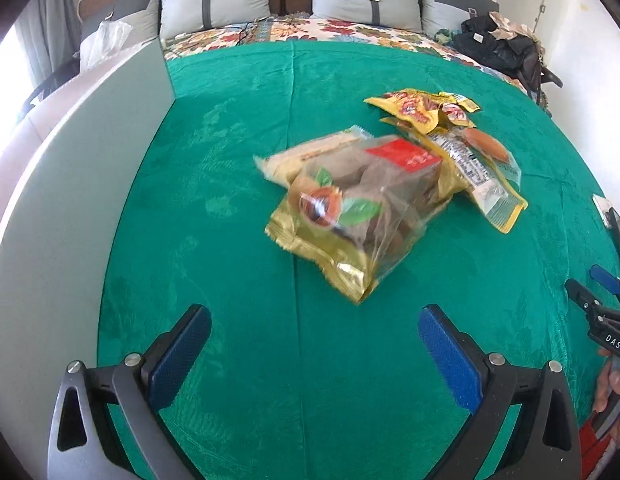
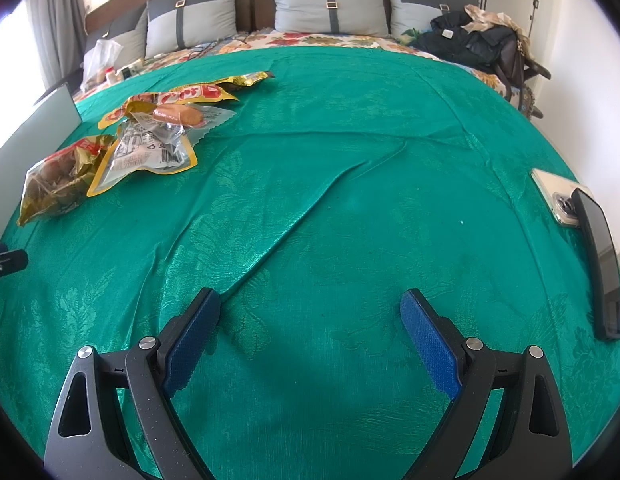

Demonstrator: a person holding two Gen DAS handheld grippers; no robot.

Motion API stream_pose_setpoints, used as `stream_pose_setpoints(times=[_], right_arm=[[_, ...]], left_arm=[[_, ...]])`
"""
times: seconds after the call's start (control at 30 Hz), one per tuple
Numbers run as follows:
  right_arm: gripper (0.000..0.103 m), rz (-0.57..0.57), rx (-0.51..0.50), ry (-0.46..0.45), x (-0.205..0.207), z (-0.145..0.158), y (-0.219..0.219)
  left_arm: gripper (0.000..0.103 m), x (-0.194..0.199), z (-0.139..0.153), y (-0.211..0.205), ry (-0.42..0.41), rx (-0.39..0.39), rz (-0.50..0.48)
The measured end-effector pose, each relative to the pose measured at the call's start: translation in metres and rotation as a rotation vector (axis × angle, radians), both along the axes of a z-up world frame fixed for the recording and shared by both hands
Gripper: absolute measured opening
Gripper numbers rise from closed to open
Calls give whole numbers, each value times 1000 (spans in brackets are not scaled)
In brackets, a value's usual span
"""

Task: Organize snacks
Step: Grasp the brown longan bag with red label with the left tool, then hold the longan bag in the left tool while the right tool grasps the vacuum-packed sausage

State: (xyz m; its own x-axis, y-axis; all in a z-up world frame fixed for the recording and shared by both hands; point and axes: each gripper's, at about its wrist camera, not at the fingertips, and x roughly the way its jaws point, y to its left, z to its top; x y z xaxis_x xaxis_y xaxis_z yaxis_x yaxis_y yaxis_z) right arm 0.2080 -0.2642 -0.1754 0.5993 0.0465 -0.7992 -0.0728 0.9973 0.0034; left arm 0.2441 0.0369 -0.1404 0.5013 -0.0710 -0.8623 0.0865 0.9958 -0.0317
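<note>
Several snack packets lie in a loose pile on the green bedspread (image 1: 230, 360). In the left wrist view a gold-and-clear bag of brown snacks (image 1: 349, 220) lies nearest, with a yellow-edged clear packet (image 1: 477, 176) and yellow wrappers (image 1: 425, 108) behind it. My left gripper (image 1: 313, 324) is open and empty, just short of the gold bag. In the right wrist view the same pile sits far left: gold bag (image 2: 58, 184), clear packet (image 2: 150, 152), yellow wrappers (image 2: 182, 98). My right gripper (image 2: 310, 308) is open and empty over bare bedspread (image 2: 349, 200).
A grey flat panel (image 1: 70, 184) stands along the left side of the bed. Two phones (image 2: 601, 256) lie at the right edge. Grey pillows (image 2: 329, 4) line the headboard, dark clothes (image 2: 477, 40) are heaped at the back right, and a plastic bag (image 2: 100, 60) sits back left.
</note>
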Motion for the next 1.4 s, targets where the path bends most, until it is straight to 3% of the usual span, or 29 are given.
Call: stream_pose_setpoints(times=[0.1, 0.2, 0.37, 0.43, 0.5, 0.6, 0.77, 0.83, 0.9, 1.03, 1.07, 1.13, 1.23, 1.4], right_arm=[[94, 0, 0, 0, 0, 0, 0], [94, 0, 0, 0, 0, 0, 0], [94, 0, 0, 0, 0, 0, 0], [94, 0, 0, 0, 0, 0, 0], [94, 0, 0, 0, 0, 0, 0], [94, -1, -1, 0, 0, 0, 0], [94, -1, 0, 0, 0, 0, 0], [94, -1, -1, 0, 0, 0, 0], [94, 0, -1, 0, 0, 0, -1], [94, 0, -1, 0, 0, 0, 0], [94, 0, -1, 0, 0, 0, 0], [94, -1, -1, 0, 0, 0, -1], [94, -1, -1, 0, 0, 0, -1], [94, -1, -1, 0, 0, 0, -1]], left_arm=[[102, 29, 22, -15, -25, 70, -91], [102, 57, 25, -31, -11, 128, -148], [101, 85, -6, -52, 132, 126, -215], [85, 77, -10, -54, 109, 134, -211], [78, 62, -7, -52, 73, 110, -214], [78, 30, -6, -41, 61, 51, -166], [80, -38, -9, -24, 55, 66, 38], [85, -53, -11, -21, 40, 49, 55], [93, -50, -14, -25, 39, 35, -7], [94, -35, -28, -30, 54, 88, -59], [94, -30, -31, -26, 61, 91, -25], [96, -25, -36, -9, 68, 8, 74], [96, -21, -38, 10, 42, 14, 233], [103, -14, -43, 14, -19, 22, 210]])
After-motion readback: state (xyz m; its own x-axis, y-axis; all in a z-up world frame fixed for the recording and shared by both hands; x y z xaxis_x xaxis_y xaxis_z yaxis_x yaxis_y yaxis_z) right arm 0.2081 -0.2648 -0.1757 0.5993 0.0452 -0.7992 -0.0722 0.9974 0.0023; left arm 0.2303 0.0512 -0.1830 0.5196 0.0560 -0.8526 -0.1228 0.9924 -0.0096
